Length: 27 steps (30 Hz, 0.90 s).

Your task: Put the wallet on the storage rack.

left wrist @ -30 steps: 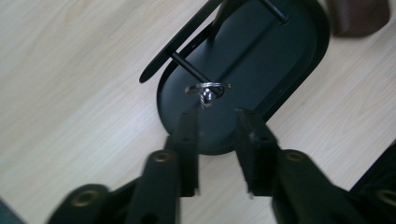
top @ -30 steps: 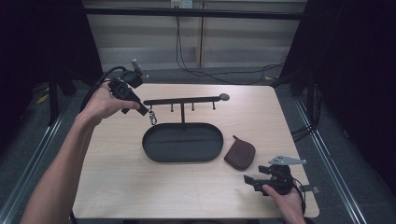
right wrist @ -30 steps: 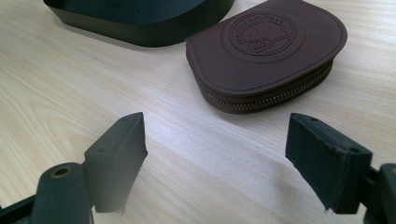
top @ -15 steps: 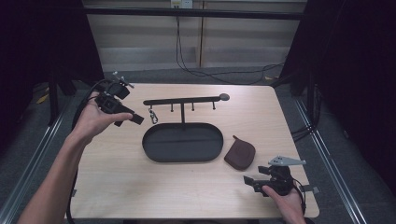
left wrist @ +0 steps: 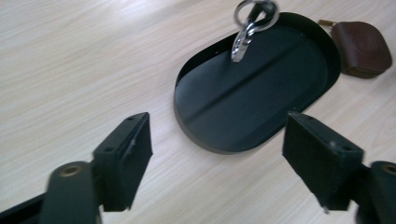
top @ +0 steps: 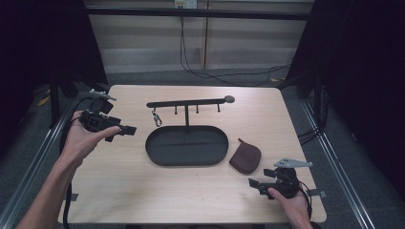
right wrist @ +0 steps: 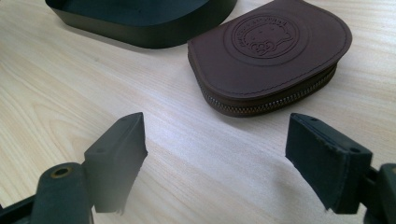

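The left gripper (top: 125, 130) hangs over the left part of the desk (top: 143, 191), held in the person's left hand (top: 81, 140). Its fingers (left wrist: 123, 161) have just been opening and now stand wide apart, released, with nothing between them. Ahead of those fingers and above them in the left gripper view, a silver key clip (left wrist: 250, 25) hangs from the left end of a black hook rack (top: 188, 102); its top ring is cut off by the upper edge of that view, and in the high view it is too small to make out in detail. Beyond the fingers lies the rack's black oval tray (left wrist: 261, 88), its near rim between the two finger pads.

The right gripper (top: 255, 183) rests low near the desk's front right corner, fingers (right wrist: 116, 158) spread and released, nothing gripped. Just ahead of them lies a brown zipped leather pouch (right wrist: 271, 56), an embossed round emblem on its lid, touching neither finger. The tray's wall shows past it, cut off at the top.
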Tool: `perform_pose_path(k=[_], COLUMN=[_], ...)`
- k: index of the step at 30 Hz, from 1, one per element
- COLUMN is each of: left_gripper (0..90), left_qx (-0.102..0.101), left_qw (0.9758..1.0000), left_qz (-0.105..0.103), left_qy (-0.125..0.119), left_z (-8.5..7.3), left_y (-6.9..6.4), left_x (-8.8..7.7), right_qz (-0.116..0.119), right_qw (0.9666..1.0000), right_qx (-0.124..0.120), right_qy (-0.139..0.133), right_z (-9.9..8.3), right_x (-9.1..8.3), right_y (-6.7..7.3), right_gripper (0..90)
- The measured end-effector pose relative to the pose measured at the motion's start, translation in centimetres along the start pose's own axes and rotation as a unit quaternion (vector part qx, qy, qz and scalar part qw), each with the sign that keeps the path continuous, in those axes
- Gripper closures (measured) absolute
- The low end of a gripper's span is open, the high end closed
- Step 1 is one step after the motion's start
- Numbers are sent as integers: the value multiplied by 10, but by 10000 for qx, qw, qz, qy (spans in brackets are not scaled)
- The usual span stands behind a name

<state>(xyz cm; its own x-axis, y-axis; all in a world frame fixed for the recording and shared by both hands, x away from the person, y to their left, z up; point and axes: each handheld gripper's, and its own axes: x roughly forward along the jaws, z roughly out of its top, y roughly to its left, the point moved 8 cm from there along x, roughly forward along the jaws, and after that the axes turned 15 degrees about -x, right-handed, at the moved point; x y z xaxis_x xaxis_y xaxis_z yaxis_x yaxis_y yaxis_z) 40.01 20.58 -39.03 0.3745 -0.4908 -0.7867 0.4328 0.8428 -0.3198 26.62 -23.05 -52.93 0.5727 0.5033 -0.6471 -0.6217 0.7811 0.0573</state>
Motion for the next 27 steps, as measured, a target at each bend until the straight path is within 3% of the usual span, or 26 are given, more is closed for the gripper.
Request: perform_pose_path(k=[2,4,6,7,10,13,14,22,24,27], left_gripper=[181,185,182,182,174,172,173,175,175,176], left_qx=[-79,-71,-16,72,87,117,176,-15,-78,-136], left_qw=[10000,9999,9997,9990,9987,9988,9979,9981,9980,9968], left_qz=[-3,-58,-159,-350,-363,-231,-273,-238,-332,-433], left_qy=[-51,-75,-199,-274,-336,-424,-561,-576,-533,-663], left_z=[-7,-15,-23,-32,-41,-52,-58,-87,-100,-114], left_y=[2,1,-1,-5,-8,-11,-14,-11,-11,-12], left_x=[2,4,7,9,11,15,17,30,30,26], right_qz=[-8,-17,-18,-21,-19,-9,-2,35,7,16], right_qw=[10000,10000,10000,10000,10000,10000,9999,9995,9993,9991], right_qx=[3,17,42,6,0,49,73,253,289,306], right_qy=[3,-4,-21,-44,-60,-80,-75,-176,-217,-278], right_z=[0,0,0,1,1,1,1,3,4,7], right_x=[0,-1,-2,-2,-3,-3,-3,-4,-4,-5], right_y=[0,0,0,0,1,0,0,-1,-2,-3], right_gripper=[199,199,199,199,199,199,199,200,205,205])
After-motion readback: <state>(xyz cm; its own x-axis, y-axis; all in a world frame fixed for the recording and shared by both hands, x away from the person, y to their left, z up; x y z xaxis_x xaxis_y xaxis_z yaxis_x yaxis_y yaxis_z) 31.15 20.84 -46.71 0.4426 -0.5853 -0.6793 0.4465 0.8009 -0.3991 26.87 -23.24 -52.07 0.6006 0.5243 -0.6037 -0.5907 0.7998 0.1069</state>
